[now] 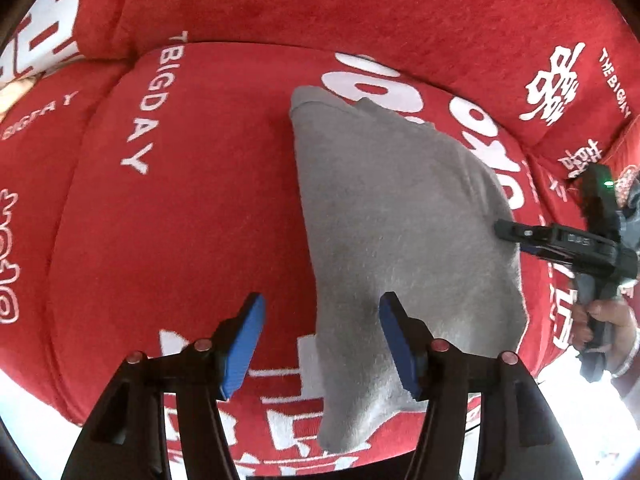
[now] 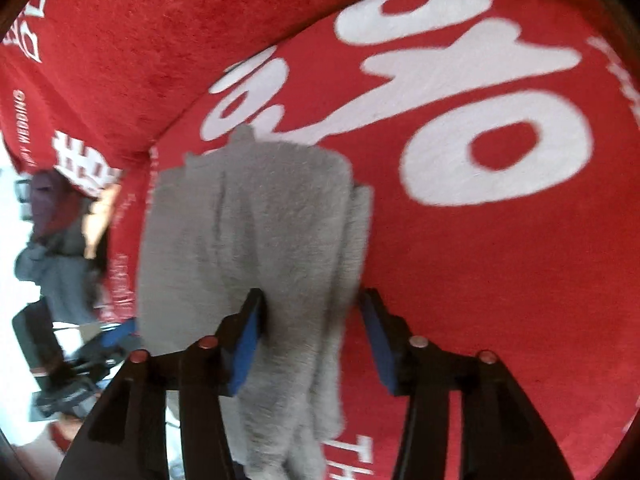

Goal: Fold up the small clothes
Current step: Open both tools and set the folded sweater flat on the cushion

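A small grey garment (image 1: 400, 208) lies folded in a long strip on the red seat cushion (image 1: 180, 220). My left gripper (image 1: 322, 340) hangs over its near end with the blue pads (image 1: 244, 348) wide apart; the cloth's edge runs between them, and neither pad presses on it. In the right wrist view the grey garment (image 2: 256, 240) passes between the pads of my right gripper (image 2: 314, 340), which stand apart without pinching it. The right gripper (image 1: 516, 236) also shows in the left wrist view at the garment's right edge, held by a hand (image 1: 604, 320).
The sofa cover is red with large white lettering (image 2: 460, 120). The backrest (image 1: 360, 8) rises behind the seat. A seam (image 1: 104, 112) splits the cushions on the left. The seat's front edge and bright floor (image 1: 580, 400) lie near. A person's grey sleeve (image 2: 60, 272) is at the left.
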`<state>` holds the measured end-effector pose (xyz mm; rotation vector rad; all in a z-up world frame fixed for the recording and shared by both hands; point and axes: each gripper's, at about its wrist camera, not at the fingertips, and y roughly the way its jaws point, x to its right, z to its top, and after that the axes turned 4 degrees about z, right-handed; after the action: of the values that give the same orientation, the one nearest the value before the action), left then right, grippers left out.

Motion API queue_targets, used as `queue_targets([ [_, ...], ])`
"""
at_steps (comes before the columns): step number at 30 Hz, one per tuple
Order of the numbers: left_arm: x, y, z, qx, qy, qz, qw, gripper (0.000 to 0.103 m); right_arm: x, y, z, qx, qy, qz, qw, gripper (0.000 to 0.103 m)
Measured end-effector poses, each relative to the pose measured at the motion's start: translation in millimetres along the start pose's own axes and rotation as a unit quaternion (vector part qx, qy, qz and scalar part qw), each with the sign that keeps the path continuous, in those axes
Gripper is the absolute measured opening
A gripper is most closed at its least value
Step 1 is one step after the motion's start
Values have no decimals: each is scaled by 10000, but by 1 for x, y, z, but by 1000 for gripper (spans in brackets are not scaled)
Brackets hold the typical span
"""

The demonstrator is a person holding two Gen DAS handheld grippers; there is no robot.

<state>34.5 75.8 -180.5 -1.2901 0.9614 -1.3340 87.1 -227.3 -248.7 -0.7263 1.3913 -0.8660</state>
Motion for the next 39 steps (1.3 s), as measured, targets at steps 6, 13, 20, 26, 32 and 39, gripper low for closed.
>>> queue_targets([
  [6,6,-12,-6,129,84,381,9992,96,-22,-30,-25,-12,230,453,9987,57],
  [13,15,-19,-10,405,112,950,9946,96,-1,-9,-72,-451,802,355,9951,15],
  [20,9,-26,-18,293,34,964,9949,96,8,-17,-84,-173,907,242,9954,16],
  [26,16,-43,-25,188,56,932,9955,96,-29,-48,-89,-40,502,-556,9972,52],
  [32,29,-63,-29,96,30,989,9950,96,-69,-63,-90,-27,234,-782,9967,80],
  [39,40,-83,-37,-27,143,996,9949,103,-102,-74,-98,69,95,-885,9960,91],
])
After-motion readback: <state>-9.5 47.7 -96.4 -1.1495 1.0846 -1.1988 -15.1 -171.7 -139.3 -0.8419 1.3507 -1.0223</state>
